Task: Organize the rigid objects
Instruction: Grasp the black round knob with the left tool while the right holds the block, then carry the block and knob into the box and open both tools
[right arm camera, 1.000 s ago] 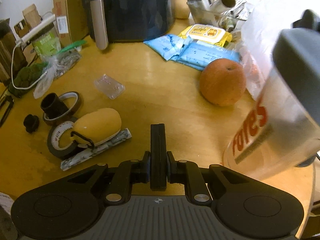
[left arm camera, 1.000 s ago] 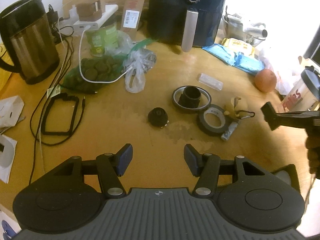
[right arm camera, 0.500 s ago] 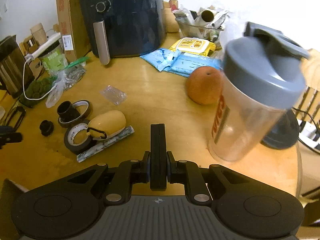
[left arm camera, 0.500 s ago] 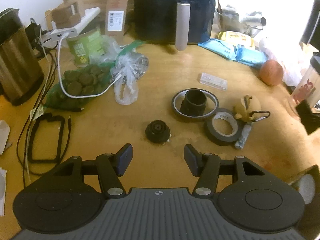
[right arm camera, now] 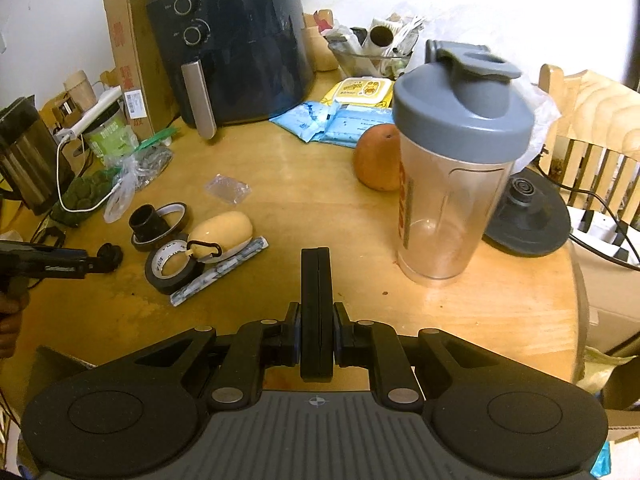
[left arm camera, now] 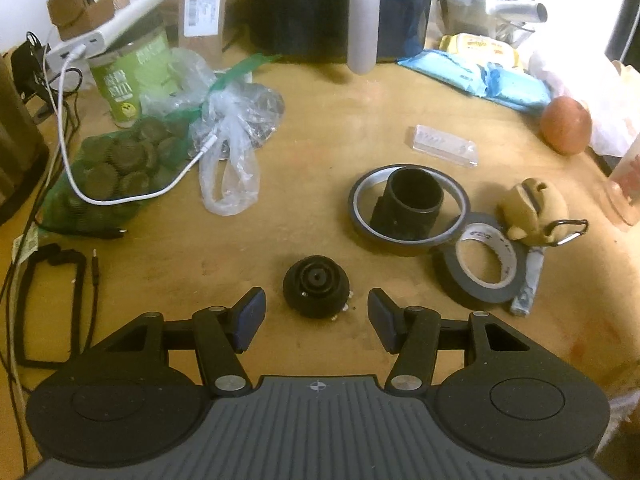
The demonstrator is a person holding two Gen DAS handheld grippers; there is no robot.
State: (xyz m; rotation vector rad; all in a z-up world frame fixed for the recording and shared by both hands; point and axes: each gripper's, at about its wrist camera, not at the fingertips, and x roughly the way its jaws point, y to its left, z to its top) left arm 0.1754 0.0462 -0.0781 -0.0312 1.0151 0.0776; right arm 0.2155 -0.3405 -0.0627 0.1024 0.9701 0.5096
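My left gripper (left arm camera: 316, 310), jaws apart, brackets the small black ribbed plastic knob (left arm camera: 316, 291) beside the tape roll (left arm camera: 482, 264); light, stiff; I'd pinch its round sides.

The fryer (left arm camera: 340, 8) loses its top and dials past the upper edge in the left view. The kettle (left arm camera: 16, 152) is only a dark sliver at the left border. The shaker (left arm camera: 628, 184) is cropped at the right, its print unreadable. The jar (left arm camera: 132, 76) label is too blurred to read. In the right view, the knob (right arm camera: 110, 256) sits partly behind the left tongs (right arm camera: 94, 265).
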